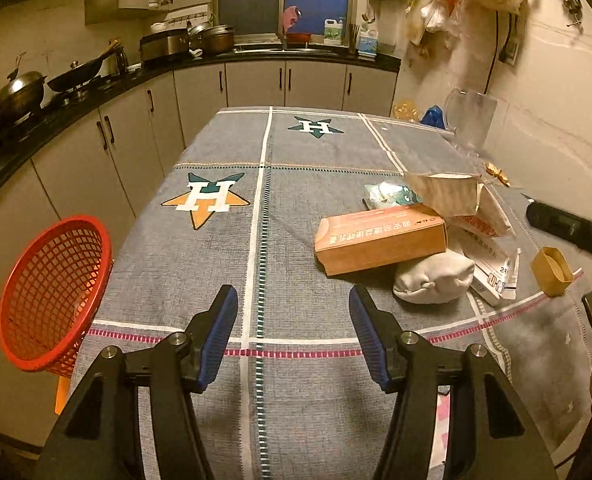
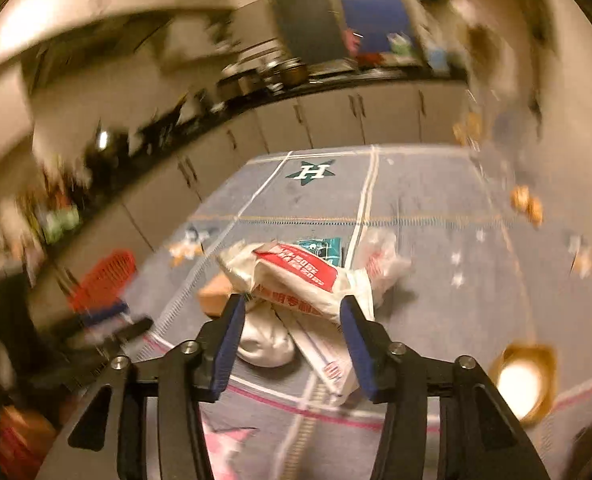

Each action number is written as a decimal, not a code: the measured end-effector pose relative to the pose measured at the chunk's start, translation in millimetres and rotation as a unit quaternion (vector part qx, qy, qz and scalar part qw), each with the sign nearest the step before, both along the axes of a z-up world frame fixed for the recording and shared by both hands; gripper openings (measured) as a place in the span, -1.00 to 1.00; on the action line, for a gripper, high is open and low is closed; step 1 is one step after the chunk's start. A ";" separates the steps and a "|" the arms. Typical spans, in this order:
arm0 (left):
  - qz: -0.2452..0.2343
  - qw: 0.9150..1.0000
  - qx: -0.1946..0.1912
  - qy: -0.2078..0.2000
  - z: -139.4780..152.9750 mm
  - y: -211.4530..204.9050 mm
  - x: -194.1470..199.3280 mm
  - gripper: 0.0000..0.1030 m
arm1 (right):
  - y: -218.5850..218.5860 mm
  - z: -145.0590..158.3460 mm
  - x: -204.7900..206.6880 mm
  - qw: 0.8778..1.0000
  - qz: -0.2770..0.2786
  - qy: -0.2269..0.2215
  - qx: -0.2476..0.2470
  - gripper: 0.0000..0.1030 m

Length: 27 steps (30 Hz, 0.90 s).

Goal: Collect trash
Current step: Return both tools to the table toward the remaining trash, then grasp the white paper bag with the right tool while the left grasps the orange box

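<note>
A heap of trash lies on the right of the grey tablecloth: an orange carton, a crumpled white wad, a torn paper bag, white printed wrappers and a teal packet. My left gripper is open and empty, hovering over the cloth left of the heap. In the blurred right wrist view my right gripper is open just above the red-and-white wrapper, with the white wad between the jaws below.
A red mesh basket hangs tilted off the table's left edge, also in the right wrist view. A small brown paper cup stands right of the heap. A clear jug stands far right. Kitchen counters run along left and back.
</note>
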<state>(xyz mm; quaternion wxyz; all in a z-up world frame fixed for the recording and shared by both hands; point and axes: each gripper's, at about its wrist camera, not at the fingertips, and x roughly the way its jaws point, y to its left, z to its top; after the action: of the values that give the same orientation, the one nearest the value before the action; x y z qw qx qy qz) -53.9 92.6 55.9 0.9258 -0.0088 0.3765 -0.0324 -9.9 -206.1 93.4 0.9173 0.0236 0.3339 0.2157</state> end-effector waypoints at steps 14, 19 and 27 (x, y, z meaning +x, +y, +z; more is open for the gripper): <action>-0.029 0.999 -0.011 0.023 -0.4 -2.8 22.1 0.18 | 48.6 -38.8 46.9 0.973 0.048 -0.043 -0.221 0.10; -0.049 0.998 0.004 0.026 -0.9 -11.4 31.3 0.30 | 42.9 -45.1 54.9 0.980 0.057 -0.045 -0.185 -0.39; -0.135 0.986 0.091 0.025 -5.7 -44.9 38.6 0.46 | 4.8 -19.9 56.7 0.997 0.071 -0.037 -0.006 -0.49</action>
<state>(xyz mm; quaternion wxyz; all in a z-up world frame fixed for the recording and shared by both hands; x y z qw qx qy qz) -15.3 47.7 50.2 0.9002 0.1251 0.3987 -0.1225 46.8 -201.3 73.5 0.9113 -0.0141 0.3024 0.2792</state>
